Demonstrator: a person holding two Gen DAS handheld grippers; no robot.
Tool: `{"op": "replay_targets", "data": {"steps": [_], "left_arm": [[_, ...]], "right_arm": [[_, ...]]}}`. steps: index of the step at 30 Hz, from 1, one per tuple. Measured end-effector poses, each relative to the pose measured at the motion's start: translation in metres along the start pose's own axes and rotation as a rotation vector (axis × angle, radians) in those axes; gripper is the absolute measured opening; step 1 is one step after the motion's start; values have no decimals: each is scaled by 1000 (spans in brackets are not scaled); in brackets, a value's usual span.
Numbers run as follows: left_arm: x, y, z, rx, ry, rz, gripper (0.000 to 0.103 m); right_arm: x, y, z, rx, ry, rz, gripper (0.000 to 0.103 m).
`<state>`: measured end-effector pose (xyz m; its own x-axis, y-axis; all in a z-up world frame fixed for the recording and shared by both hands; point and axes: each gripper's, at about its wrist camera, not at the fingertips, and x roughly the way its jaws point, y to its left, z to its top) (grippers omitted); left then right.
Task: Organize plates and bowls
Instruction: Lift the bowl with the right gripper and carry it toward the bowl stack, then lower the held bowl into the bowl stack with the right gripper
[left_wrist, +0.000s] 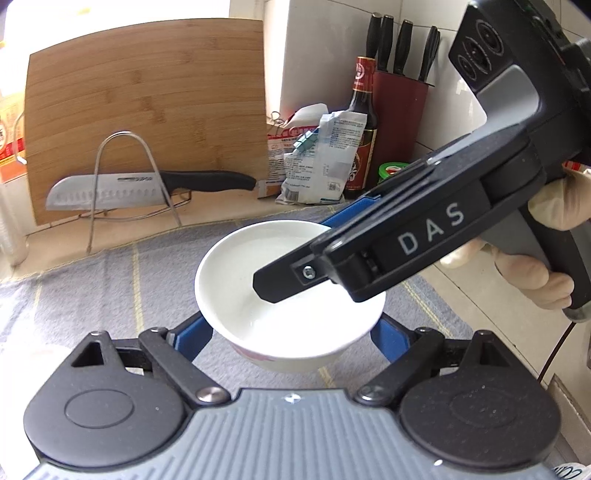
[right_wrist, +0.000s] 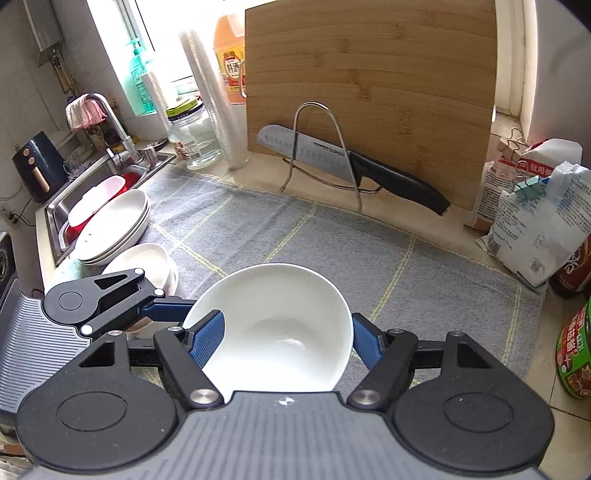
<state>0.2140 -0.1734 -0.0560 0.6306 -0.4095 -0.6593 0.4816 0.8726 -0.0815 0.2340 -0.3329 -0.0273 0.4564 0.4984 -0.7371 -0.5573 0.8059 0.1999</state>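
Note:
One white bowl hangs a little above the grey checked mat, tilted toward both cameras. In the left wrist view my left gripper is shut on it, a blue finger pressed on each side of its lower wall. My right gripper comes in from the right, held by a gloved hand. Its near finger lies over the bowl's inside and its far finger stands beyond the rim. In the right wrist view the bowl fills my right gripper. My left gripper reaches it from the left.
Stacked white plates and stacked bowls sit at the mat's left end beside the sink. A cutting board and a knife on a wire rack stand behind. Bags, bottles and a knife block crowd the right.

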Motion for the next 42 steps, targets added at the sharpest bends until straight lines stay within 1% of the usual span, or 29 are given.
{"op": "replay_targets", "data": {"steps": [10,19,26,31,42], "left_arm": [[-42,22,-20,-37,-4,45,91],[-69,49,-27,-77,-34,101,91],[-79,72,-36,-107,-31,155,91],[-82,85,-41,-127,-22,183,91],[-85,99,-47,-152,-2,194,91]], "right_arm": [[10,54,7,-56,3,45,79],[22,91,28,-112,-13,82,79],[42,116,43,-154,-18,116,79],[61,129,49,-170,-2,127,79],[82,141,53,-172,33,143,79]]}}
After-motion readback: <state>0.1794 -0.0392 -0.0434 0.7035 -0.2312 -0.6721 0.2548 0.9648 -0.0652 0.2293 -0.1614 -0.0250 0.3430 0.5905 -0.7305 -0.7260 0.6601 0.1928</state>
